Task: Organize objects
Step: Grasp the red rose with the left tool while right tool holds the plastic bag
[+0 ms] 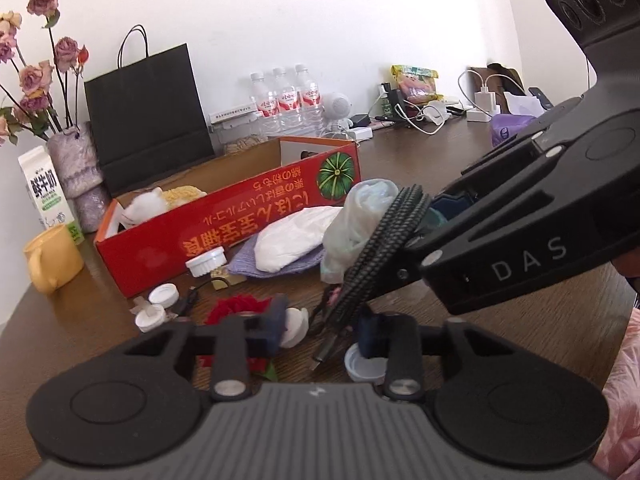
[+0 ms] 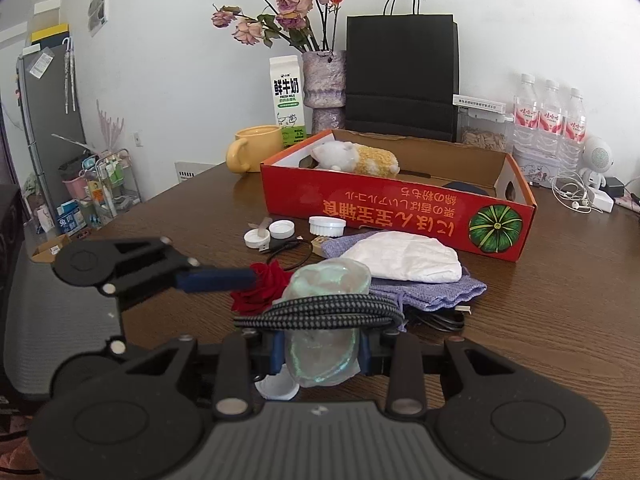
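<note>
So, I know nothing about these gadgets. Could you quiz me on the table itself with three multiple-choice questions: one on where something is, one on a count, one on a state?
1. Where is the plush toy?
A. in the red box
B. on a chair
C. hanging from a hook

2. How many water bottles stand in a row?
A. two
B. three
C. five

3. The red box is:
A. open on top
B. taped shut
C. flattened

Answers:
1. A: the plush toy lies inside the red box.
2. B: three water bottles stand side by side.
3. A: the inside of the box shows from above.
</note>
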Tool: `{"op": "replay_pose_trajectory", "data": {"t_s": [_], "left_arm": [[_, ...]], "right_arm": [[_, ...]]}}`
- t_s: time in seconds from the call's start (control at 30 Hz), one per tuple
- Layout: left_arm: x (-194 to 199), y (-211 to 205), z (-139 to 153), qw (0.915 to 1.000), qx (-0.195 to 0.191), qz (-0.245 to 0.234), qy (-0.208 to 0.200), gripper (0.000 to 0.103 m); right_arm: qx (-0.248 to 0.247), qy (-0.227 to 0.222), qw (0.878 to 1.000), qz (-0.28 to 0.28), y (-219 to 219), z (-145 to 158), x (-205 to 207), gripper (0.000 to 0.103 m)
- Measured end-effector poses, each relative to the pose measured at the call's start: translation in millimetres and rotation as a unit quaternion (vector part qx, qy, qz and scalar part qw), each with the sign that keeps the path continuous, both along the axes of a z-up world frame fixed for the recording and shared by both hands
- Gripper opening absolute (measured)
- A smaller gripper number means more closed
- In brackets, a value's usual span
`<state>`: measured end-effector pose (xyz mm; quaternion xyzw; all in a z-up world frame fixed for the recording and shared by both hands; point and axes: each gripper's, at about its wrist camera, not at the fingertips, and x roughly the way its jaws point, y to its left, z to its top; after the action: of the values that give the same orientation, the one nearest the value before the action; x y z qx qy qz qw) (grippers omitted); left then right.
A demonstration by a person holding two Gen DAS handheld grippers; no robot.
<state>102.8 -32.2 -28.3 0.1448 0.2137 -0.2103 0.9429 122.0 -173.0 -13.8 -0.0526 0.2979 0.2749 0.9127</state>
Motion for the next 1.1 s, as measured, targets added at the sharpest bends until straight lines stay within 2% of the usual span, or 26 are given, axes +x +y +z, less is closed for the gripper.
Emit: {"op": "replay_pose_trajectory", "data": {"t_s": [0.33,0.47,0.6,0.63,0.67,0.7,0.77,0.83,0.9,0.97,1.1], "left_arm": [[14.7,21.0,7.6,0.9968,-0.061,0.044,0.026,0.015],[23.6,24.0,8.8,0.9954,-0.062,0.068,0.029,0.014],[23.6,19.5,8.3,0.9958,-0.058,0.064,0.03,0.017],[22.9,18.6,8.6,0.996,-0.057,0.061,0.031,0.02],[21.0,17.1,9.2,0.9962,-0.057,0.058,0.031,0.035],[18.5,16.5,10.7,0.9963,-0.058,0.057,0.027,0.058],[12.8,15.9,15.0,0.9965,-0.057,0.059,0.016,0.076],[7.5,18.0,19.9,0.9964,-0.059,0.058,0.014,0.084],[2.7,23.1,24.2,0.9955,-0.068,0.064,0.015,0.098],[-3.2,29.6,28.6,0.9943,-0.08,0.07,0.01,0.102],[-8.6,47.1,36.4,0.9904,-0.106,0.087,0.01,0.103]], "right_arm": [[-0.013,0.007,1.0,0.015,-0.4,-7.4,-3.1,0.032],[-0.027,0.011,0.999,0.022,-3.1,-13.3,-8.9,0.032],[-0.02,0.008,1.0,-0.004,-18.5,-12.8,-12.9,0.032],[-0.015,0.004,1.0,-0.013,-23.3,-10.4,-13.7,0.032],[-0.009,-0.001,1.0,-0.021,-27.8,-7.0,-14.3,0.032],[-0.004,-0.006,1.0,-0.027,-31.5,-3.4,-14.8,0.032],[0.001,-0.018,0.999,-0.034,-36.5,3.0,-16.1,0.032],[0.004,-0.028,0.999,-0.039,-40.1,8.8,-16.1,0.032],[0.008,-0.034,0.998,-0.045,-42.3,11.6,-14.8,0.032],[0.012,-0.033,0.998,-0.048,-43.2,11.3,-13.7,0.032],[0.017,-0.027,0.998,-0.054,-44.1,6.1,-12.5,0.032]]}}
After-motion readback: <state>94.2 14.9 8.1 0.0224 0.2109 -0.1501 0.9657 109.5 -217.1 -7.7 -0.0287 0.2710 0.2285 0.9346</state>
